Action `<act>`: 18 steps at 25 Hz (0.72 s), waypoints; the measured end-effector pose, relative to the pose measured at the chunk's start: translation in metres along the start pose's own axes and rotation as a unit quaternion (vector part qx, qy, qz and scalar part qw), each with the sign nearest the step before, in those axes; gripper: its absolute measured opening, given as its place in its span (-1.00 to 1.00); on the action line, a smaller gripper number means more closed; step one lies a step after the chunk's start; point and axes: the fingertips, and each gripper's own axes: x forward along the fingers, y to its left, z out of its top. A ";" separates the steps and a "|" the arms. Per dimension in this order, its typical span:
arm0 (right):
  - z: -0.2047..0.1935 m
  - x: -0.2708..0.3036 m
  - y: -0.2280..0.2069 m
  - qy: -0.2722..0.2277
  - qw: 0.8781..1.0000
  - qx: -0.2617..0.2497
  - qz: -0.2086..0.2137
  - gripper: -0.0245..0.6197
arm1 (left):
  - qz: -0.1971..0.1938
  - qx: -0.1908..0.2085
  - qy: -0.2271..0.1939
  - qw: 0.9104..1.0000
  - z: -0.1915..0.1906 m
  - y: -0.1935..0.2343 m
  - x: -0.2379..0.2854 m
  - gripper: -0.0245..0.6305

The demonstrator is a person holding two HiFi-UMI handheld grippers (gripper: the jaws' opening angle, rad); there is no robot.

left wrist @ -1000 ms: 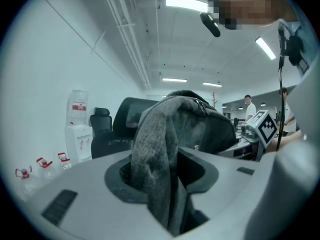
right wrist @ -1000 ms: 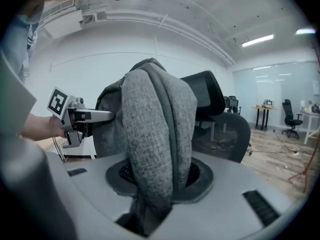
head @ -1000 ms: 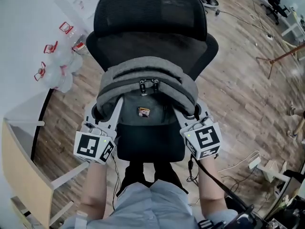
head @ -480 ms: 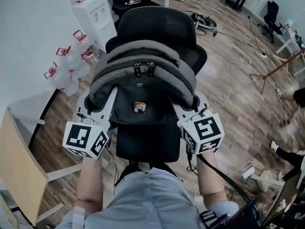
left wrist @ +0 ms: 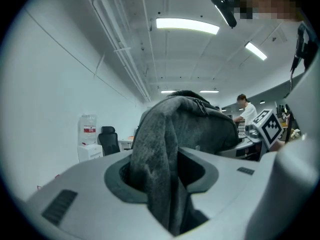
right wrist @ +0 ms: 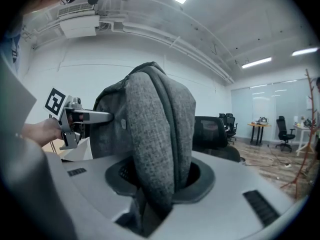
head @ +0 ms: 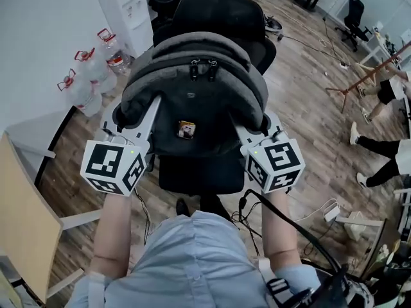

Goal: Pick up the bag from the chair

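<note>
A grey backpack hangs in the air above the black office chair, held from both sides. My left gripper is shut on the bag's left side fabric. My right gripper is shut on the bag's right side fabric. In both gripper views a fold of grey cloth is pinched between the jaws. The bag's two zipper pulls face up and a small tag shows on its front. The chair's backrest stands behind the bag.
Several water jugs and a white dispenser stand at the left by the wall. A wooden table edge is at the lower left. Cables and a power strip lie on the floor at right. A person's legs are at the far right.
Both grippers have risen with the backpack, lifting it off the chair seat. The seat below now shows bare.
</note>
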 end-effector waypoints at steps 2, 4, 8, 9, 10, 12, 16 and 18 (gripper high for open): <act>-0.004 -0.009 0.013 0.000 1.000 0.004 -0.007 -0.54 | -0.005 0.000 0.004 1.000 -0.003 -0.002 -0.013 -0.43; -0.005 -0.016 0.024 0.002 1.000 0.001 -0.015 -0.54 | -0.008 -0.004 0.006 1.000 -0.005 -0.002 -0.024 -0.43; -0.003 -0.027 0.039 0.003 1.000 -0.009 -0.026 -0.55 | -0.012 -0.012 0.001 1.000 -0.006 -0.001 -0.040 -0.43; -0.002 -0.030 0.042 0.002 1.000 -0.011 -0.027 -0.55 | -0.013 -0.013 -0.001 1.000 -0.005 -0.001 -0.043 -0.43; -0.002 -0.032 0.043 0.001 1.000 -0.013 -0.027 -0.55 | -0.013 -0.014 -0.003 1.000 -0.005 -0.002 -0.045 -0.43; 0.000 -0.037 0.045 -0.001 0.999 -0.016 -0.029 -0.55 | -0.014 -0.015 -0.007 1.000 -0.003 -0.004 -0.049 -0.43; 0.006 -0.039 0.049 -0.004 0.999 -0.022 -0.038 -0.55 | -0.017 -0.016 -0.013 1.000 0.001 -0.002 -0.051 -0.43; 0.009 -0.039 0.051 -0.005 0.999 -0.024 -0.040 -0.56 | -0.018 -0.014 -0.016 1.000 0.004 0.000 -0.052 -0.43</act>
